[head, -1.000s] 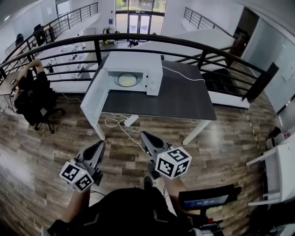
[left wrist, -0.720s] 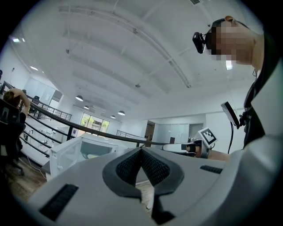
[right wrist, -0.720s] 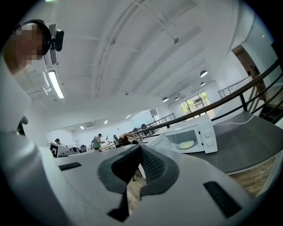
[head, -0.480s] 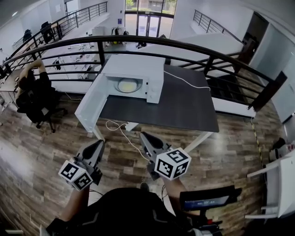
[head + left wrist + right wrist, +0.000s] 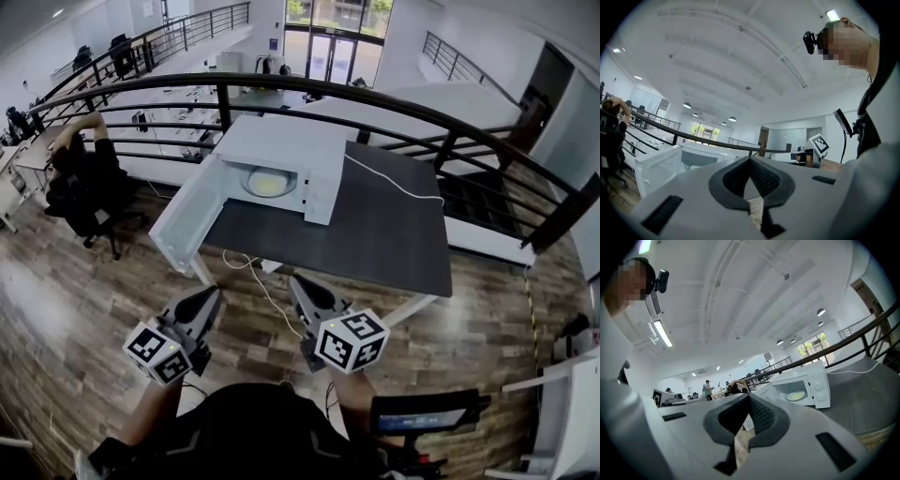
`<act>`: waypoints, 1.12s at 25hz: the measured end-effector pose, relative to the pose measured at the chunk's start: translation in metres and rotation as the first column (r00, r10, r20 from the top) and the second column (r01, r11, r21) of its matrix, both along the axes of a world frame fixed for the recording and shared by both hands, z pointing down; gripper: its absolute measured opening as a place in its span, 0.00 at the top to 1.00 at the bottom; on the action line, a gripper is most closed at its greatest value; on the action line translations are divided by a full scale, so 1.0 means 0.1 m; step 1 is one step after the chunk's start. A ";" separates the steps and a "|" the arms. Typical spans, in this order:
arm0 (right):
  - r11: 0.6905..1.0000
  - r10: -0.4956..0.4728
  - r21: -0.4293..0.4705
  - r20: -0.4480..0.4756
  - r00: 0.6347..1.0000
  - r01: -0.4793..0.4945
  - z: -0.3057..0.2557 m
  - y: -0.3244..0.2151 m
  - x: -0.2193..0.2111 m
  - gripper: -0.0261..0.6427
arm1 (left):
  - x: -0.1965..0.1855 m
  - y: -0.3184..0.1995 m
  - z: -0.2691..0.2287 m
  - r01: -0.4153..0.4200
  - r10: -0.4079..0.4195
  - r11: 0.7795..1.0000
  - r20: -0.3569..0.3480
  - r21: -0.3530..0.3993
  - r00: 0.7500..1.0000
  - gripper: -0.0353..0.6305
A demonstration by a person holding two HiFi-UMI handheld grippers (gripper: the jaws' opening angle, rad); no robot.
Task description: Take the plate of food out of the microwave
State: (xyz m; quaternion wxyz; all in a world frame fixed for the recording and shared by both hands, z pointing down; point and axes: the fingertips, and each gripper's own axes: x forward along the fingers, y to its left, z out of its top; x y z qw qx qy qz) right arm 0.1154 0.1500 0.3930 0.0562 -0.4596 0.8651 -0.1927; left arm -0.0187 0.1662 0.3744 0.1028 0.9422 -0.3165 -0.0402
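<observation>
Head view: the plate of food (image 5: 267,183) lies inside the open microwave (image 5: 317,150) at the far left of the tabletop (image 5: 375,225). The left tool (image 5: 210,296) and right tool (image 5: 298,282) hover near, well apart from it. Left gripper view: jaws together, empty. Right gripper view: jaws together, empty.

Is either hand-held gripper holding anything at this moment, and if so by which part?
Nothing is held. The left hand-held gripper and the right hand-held gripper are both shut and empty; the plate of food sits inside the open microwave.
</observation>
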 end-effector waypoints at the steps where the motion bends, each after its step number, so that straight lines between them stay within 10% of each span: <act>1: 1.000 -0.004 -0.001 0.003 1.000 0.004 0.01 -0.03 0.04 0.96 | 0.04 -0.03 0.01 0.005 -0.005 1.000 0.002 0.001 1.000 0.94; 28: 0.999 -0.021 -0.038 0.010 1.000 0.022 0.11 -1.11 0.01 0.96 | -0.05 -1.08 0.03 0.047 -0.048 0.999 0.017 0.006 0.999 0.94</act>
